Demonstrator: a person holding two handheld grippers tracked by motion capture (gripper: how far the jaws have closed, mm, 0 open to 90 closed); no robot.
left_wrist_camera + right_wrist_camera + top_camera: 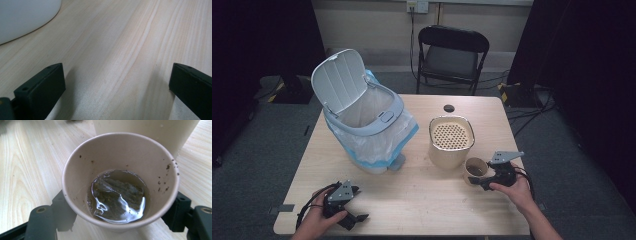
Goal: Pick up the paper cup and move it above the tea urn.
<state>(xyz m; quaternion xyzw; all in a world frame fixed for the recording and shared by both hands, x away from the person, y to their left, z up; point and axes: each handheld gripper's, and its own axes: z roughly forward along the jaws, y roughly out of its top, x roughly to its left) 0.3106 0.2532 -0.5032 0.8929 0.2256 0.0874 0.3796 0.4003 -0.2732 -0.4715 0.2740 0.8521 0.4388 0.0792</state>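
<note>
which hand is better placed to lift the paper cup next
Right. The right gripper already has its jaws on both sides of the paper cup, while the left gripper sits open over bare table far from it.

black grippers (349,212), grey three-cornered plates, trailing black cables

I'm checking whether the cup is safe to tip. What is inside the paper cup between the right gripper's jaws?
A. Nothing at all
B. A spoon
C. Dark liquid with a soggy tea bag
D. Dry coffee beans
C: the right gripper view shows the paper cup holding dark, glinting liquid with a soaked tea bag lying in it.
</note>
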